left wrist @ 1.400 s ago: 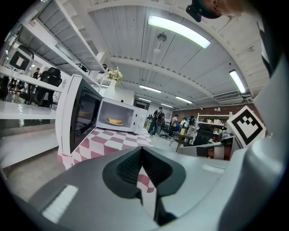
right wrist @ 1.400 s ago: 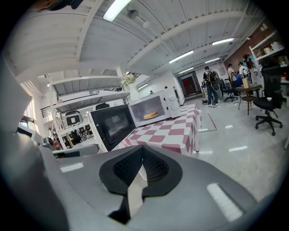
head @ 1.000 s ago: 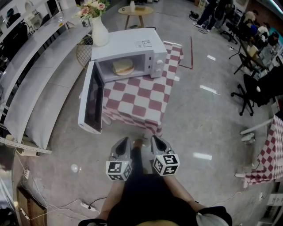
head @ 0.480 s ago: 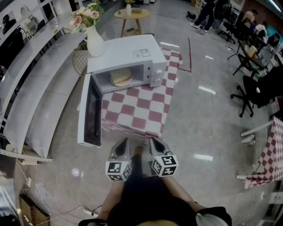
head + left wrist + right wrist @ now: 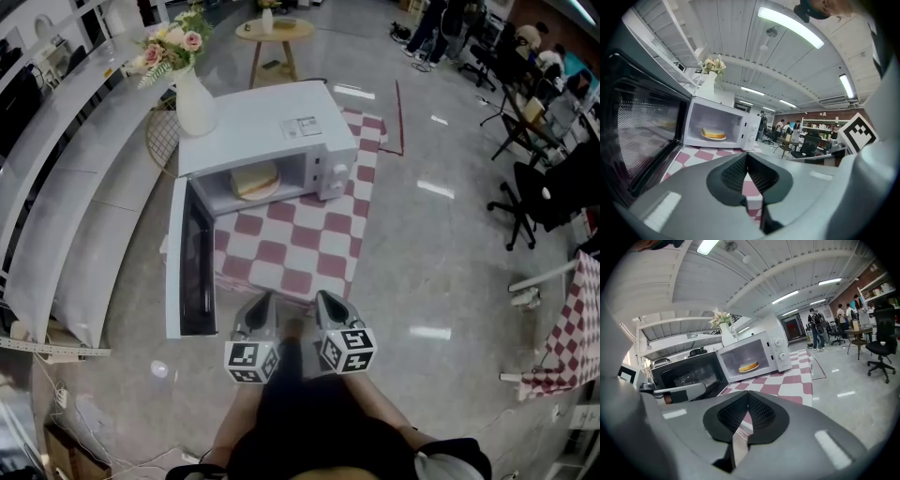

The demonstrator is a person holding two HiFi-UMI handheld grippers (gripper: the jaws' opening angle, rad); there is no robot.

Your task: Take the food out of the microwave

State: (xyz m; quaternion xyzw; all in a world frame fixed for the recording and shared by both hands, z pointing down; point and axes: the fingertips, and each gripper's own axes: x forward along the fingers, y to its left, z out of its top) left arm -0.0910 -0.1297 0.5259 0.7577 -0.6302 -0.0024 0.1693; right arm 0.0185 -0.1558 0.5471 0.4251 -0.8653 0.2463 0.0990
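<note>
The left hand-held gripper (image 5: 262, 304) and right hand-held gripper (image 5: 324, 301) both have their jaws pressed together on nothing. They are held side by side, pointing at the bench (image 5: 309, 239), probably because there is nothing to grasp yet. The food (image 5: 255, 178) sits inside the microwave (image 5: 272, 122), well ahead of both and a little left. The door (image 5: 190, 258) stands wide open ahead-left of the left one, so the cavity looks reachable. The jaws would need to spread first.
</note>
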